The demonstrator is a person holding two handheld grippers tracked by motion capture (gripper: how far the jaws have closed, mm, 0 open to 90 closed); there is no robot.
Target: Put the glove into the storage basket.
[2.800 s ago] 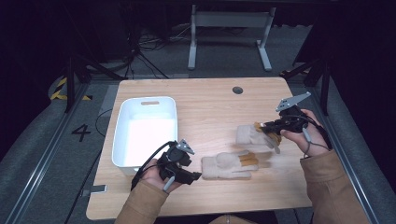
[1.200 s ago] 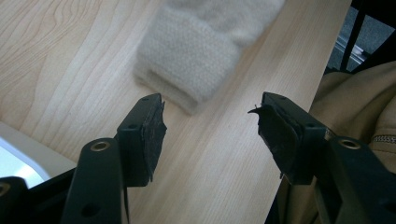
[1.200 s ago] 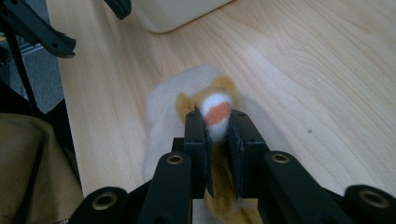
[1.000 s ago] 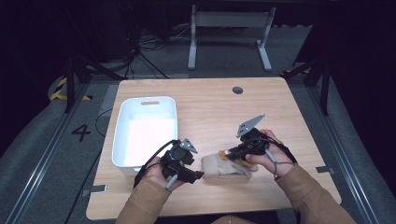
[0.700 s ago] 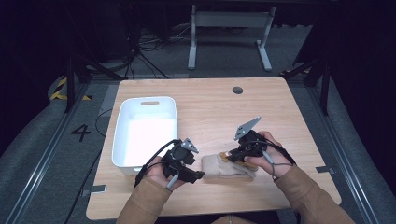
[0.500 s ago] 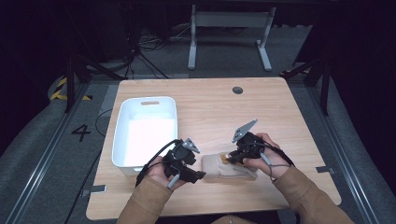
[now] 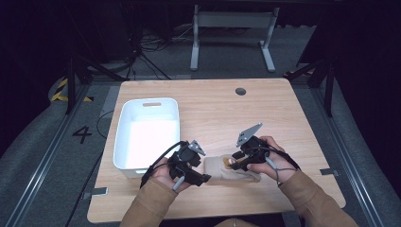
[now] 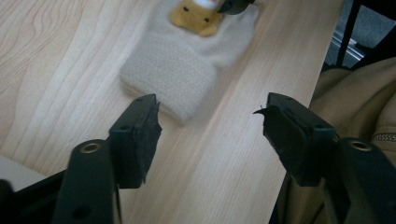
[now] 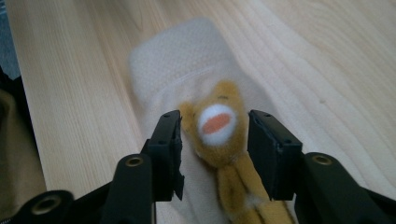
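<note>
A cream knitted mitten (image 7: 218, 169) lies near the table's front edge, its cuff toward my left gripper (image 7: 202, 178). It carries a yellow-brown toy animal (image 9: 217, 127) with a white muzzle. My right gripper (image 9: 215, 140) stands over it, jaws on either side of the animal's head. They have just been opening and do not press on it. The left gripper (image 8: 210, 126) is open just short of the mitten's cuff (image 8: 173, 70), with bare wood between its jaws. Those jaws have also just been opening. In the high view my right gripper (image 7: 232, 163) sits at the mitten's right end.
A white empty bin (image 7: 146, 103) stands at the table's left, close behind my left hand. The wooden table (image 7: 213, 104) has a round cable hole (image 7: 240, 91) at the back. The front edge runs just beyond the mitten, by a tan sleeve (image 8: 364, 107).
The right gripper came in from the right with a cream piece and settled on the mitten by the left gripper. Its jaws now stand wider. The left hand stayed put.
</note>
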